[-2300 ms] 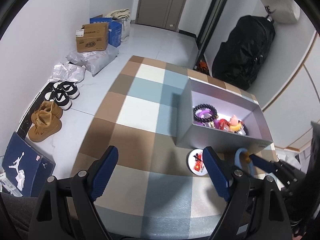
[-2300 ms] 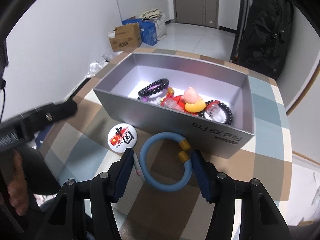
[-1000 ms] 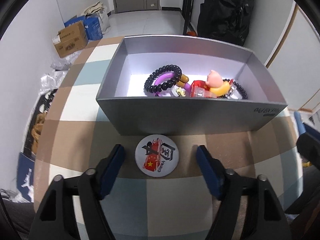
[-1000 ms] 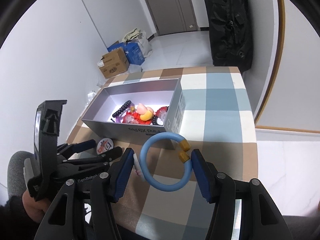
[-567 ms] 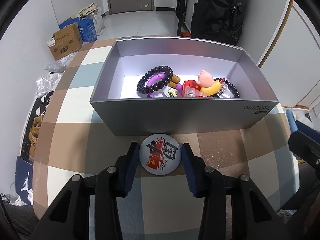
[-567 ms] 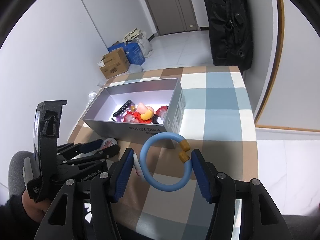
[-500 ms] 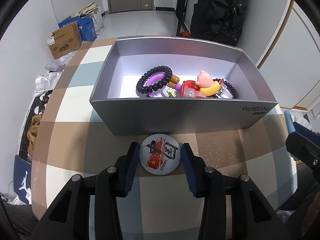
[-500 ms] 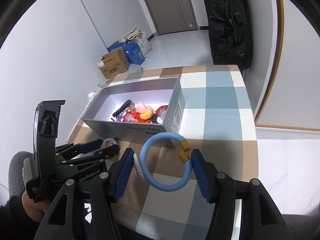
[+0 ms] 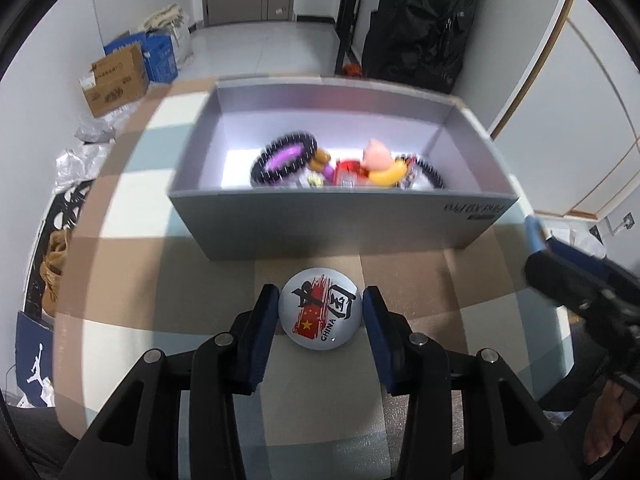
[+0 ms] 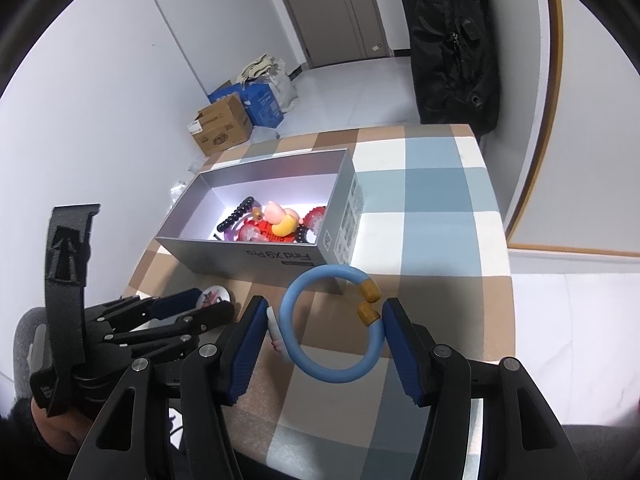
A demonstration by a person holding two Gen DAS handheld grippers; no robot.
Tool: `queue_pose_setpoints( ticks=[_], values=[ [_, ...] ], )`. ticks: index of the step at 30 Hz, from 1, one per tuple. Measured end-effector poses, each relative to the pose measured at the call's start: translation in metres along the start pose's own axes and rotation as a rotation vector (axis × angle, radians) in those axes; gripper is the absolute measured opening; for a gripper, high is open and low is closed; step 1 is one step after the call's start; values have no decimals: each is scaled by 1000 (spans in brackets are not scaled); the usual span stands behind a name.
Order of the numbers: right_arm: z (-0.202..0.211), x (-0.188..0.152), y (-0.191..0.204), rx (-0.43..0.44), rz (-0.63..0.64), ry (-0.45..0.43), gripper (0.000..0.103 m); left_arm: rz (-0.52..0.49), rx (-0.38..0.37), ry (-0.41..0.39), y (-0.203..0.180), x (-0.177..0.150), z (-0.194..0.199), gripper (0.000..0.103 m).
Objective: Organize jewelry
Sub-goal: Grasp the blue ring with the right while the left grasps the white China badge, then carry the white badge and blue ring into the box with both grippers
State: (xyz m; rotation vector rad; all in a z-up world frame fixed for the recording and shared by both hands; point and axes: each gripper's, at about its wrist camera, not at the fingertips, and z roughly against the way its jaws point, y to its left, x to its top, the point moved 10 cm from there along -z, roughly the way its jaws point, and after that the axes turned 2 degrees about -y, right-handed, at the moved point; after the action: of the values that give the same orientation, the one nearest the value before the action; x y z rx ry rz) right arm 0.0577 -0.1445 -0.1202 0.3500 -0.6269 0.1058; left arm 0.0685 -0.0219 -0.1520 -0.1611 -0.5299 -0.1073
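A: Where's the round white pin badge with the red flag print (image 9: 320,306)?

B: On the checked tablecloth (image 9: 208,288), just before the grey cardboard box (image 9: 328,226), pinched edge to edge by the left gripper (image 9: 320,312), probably for lifting.

A: And the blue ring bracelet with amber beads (image 10: 331,323)?

B: Clamped across its width in the right gripper (image 10: 325,330), held above the cloth, likely bound for the box, where bead bracelets (image 9: 283,156) already lie.
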Motion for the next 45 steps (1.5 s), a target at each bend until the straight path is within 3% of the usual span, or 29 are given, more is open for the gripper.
queue_pose_setpoints(
  ticks=[11, 21, 31, 45],
  values=[
    [-1, 11, 24, 33, 41, -32, 58, 53, -62, -128, 5, 22, 38, 37],
    [-4, 39, 44, 72, 56, -73, 58, 71, -115, -190, 9, 55, 44, 37],
    [-16, 56, 41, 92, 6, -67, 58, 61, -182, -200, 2, 77, 41, 37],
    [-36, 85, 29, 123, -76, -66, 58, 129, -187, -122, 14, 86, 11, 37]
  ],
)
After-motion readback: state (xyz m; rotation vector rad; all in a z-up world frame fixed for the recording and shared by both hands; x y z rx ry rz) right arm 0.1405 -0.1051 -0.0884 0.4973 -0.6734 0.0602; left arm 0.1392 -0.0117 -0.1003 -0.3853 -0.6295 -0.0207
